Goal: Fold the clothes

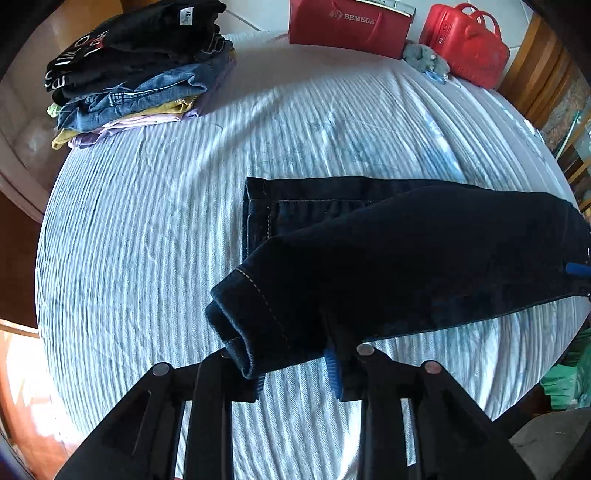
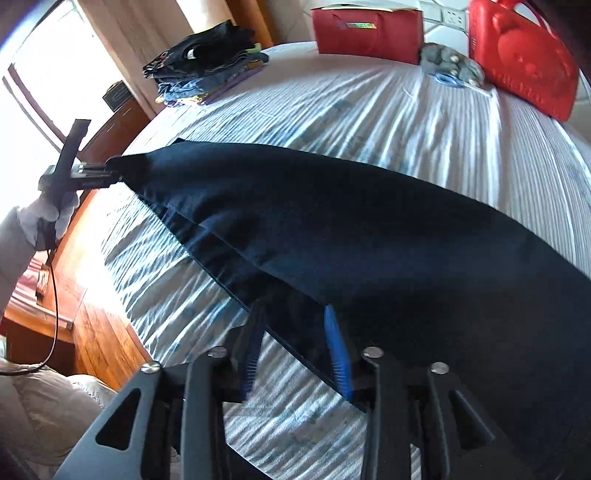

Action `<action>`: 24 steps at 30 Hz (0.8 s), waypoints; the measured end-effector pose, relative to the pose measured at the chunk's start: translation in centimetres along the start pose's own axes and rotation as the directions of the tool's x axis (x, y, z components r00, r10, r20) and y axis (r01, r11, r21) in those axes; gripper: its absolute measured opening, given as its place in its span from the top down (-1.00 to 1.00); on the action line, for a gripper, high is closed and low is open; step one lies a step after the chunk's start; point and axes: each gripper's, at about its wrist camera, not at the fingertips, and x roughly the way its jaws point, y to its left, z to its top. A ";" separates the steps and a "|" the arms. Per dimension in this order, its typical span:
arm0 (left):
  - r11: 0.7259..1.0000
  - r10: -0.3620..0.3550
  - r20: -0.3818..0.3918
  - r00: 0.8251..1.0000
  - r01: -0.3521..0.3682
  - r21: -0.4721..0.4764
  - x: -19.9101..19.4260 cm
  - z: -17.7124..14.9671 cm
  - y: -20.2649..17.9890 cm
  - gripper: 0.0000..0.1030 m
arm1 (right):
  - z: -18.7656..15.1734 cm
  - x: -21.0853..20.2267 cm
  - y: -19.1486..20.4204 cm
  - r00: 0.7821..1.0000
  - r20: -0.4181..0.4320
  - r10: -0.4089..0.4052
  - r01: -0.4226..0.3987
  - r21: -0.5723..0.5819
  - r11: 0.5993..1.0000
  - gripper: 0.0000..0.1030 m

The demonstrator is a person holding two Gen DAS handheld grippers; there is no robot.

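The left gripper point(image 1: 295, 363) has its jaws narrowed on the hem end of the dark jeans point(image 1: 388, 266); the cuff bunches between the blue pads point(image 1: 332, 369), and the right wrist view shows that same gripper point(image 2: 110, 173) pinching a corner of the denim with the cloth pulled taut from it. A white-gloved hand point(image 2: 48, 218) grips its handle, with a black cable hanging below.

The right gripper point(image 2: 295, 354) has its jaws part-way closed around the near edge of the jeans point(image 2: 332, 229); the fabric runs between its two blue pads point(image 2: 338, 354), though whether they press it firmly I cannot tell.

Between the two grippers the jeans hang lifted, folded double along their length, with the lower layer lying on the bed's striped sheet point(image 1: 147, 221). One hem with tan stitching faces the left wrist camera.

At the far left of the bed sits a stack of folded clothes point(image 1: 136, 70), black on top, denim and yellow beneath. At the far edge stand a red paper bag point(image 1: 351, 27), a grey plush toy point(image 1: 424, 57) and a red handbag point(image 1: 465, 44). Wooden floor point(image 2: 99, 321) shows beside the bed.
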 end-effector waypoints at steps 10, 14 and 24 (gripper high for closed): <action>0.994 0.051 0.203 0.978 -0.031 -0.100 -9.0 3.9 3.1 0.06 | -7.3 -12.2 -14.9 0.948 0.096 -0.305 0.226 0.471 0.852 0.09; 0.986 0.056 0.159 0.986 -0.030 -0.161 -7.6 4.3 4.3 -0.02 | -13.7 -18.3 -22.4 0.904 0.060 -0.424 0.277 0.673 0.686 -0.04; 0.974 0.038 -0.016 0.999 -0.041 -0.221 1.0 5.0 3.4 -0.12 | -22.6 -24.5 -34.6 0.900 -0.003 -0.436 0.217 0.870 0.442 -0.22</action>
